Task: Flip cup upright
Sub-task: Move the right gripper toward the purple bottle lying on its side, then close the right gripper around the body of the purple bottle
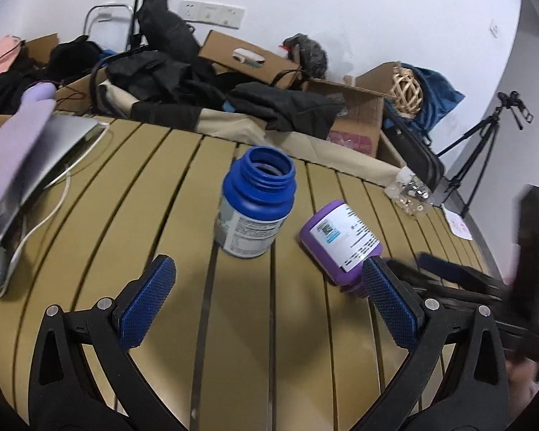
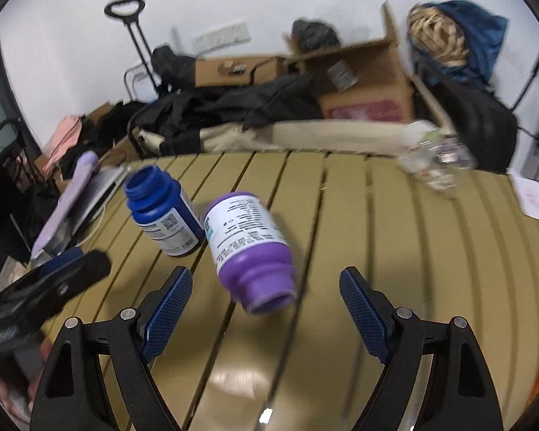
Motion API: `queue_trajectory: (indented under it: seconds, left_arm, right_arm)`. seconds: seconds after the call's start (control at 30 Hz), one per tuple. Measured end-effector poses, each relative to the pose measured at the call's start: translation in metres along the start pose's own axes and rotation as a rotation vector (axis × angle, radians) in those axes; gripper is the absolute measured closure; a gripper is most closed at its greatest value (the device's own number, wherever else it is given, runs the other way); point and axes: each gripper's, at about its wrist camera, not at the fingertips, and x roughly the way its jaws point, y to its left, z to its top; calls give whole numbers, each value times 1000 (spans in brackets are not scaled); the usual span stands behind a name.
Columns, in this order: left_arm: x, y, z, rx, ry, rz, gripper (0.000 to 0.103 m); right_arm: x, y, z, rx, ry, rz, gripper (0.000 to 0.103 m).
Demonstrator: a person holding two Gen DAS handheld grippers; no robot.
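A blue bottle without a cap (image 1: 257, 203) stands upright on the slatted table (image 1: 161, 194), mouth up. A purple bottle (image 1: 341, 240) lies on its side to its right, white label up. In the right wrist view the purple bottle (image 2: 249, 246) lies with its open mouth towards me, just beyond my open right gripper (image 2: 266, 283); the blue bottle (image 2: 163, 212) stands to its left. My left gripper (image 1: 267, 269) is open and empty, short of the blue bottle. Its right fingertip (image 1: 375, 273) is next to the purple bottle's neck.
A silver laptop with a lilac object on it (image 1: 28, 143) and a white cable (image 1: 50, 212) lie at the table's left. A clear bag of small items (image 2: 436, 161) sits at the far right edge. Boxes, dark clothes and a tripod (image 1: 485, 147) stand behind the table.
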Motion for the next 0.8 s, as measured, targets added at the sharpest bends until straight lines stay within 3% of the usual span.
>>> queue_trajectory:
  seconds: [0.2,0.23,0.27,0.33,0.6,0.7,0.8]
  left_arm:
    - [7,13,4,-27,2,-3,0]
    - [8,14,4,-28,3,3,0]
    - [10,15,3,-30,2,15,1]
    - [13,17,2,-33,6,25,2]
    - [17,19,-1,-46,9,-4,5]
    - [27,17,-4,-50,78,-54,5]
    - [27,9,-7,-27,96,-94,5]
  right_arm:
    - [40,11,-3,-46,19,-2,15]
    - [43,9,-4,-46,20,-5,17]
    - [46,7,-5,-35,19,-3,29]
    - [47,5,-6,-36,21,9,33]
    - [24,21,-30,-107,62,43,33]
    - [10,34,-48,-155,99,84,33]
    - [-3,43,-71,-201,119,133,33]
